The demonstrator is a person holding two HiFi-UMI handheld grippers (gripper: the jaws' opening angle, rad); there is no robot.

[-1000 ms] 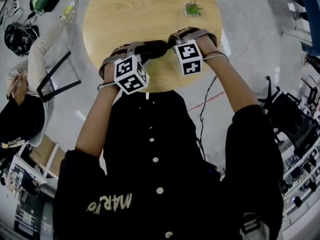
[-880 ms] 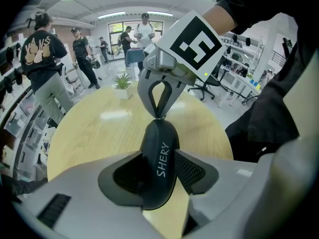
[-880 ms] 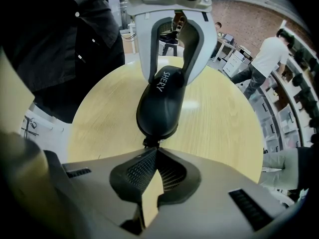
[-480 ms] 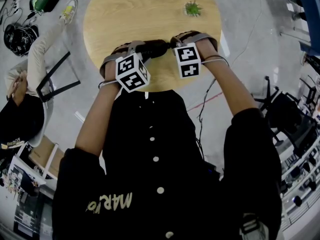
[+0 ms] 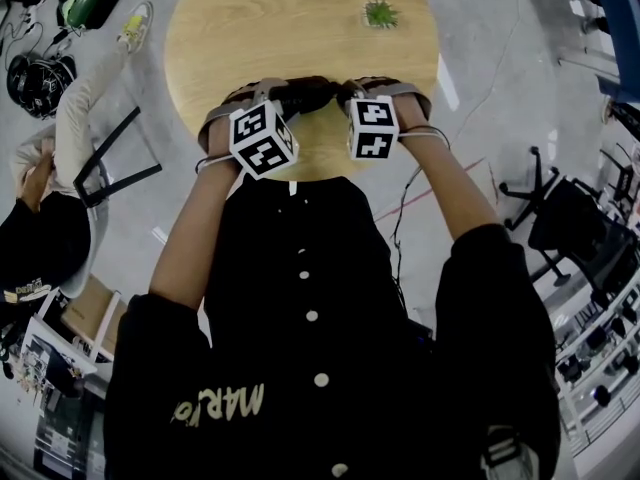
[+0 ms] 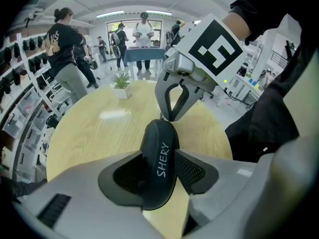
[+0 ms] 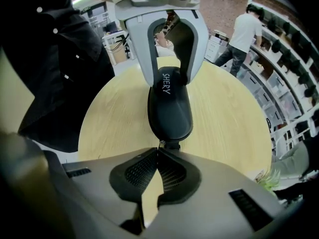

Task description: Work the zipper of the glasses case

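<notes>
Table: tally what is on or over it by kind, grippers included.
Glasses case: 1
Potted plant: 1
Grippers: 2, left gripper clamping the case, right gripper pinching its zipper pull
Total: 4

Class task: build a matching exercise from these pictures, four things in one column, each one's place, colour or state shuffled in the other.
1 left gripper
2 right gripper
3 glasses case
4 plant

A black
B pinches the zipper pull
C stands at the table's far side
D clamps the case's body

Pairs: 1-D, 2-B, 3-A, 4-C
</notes>
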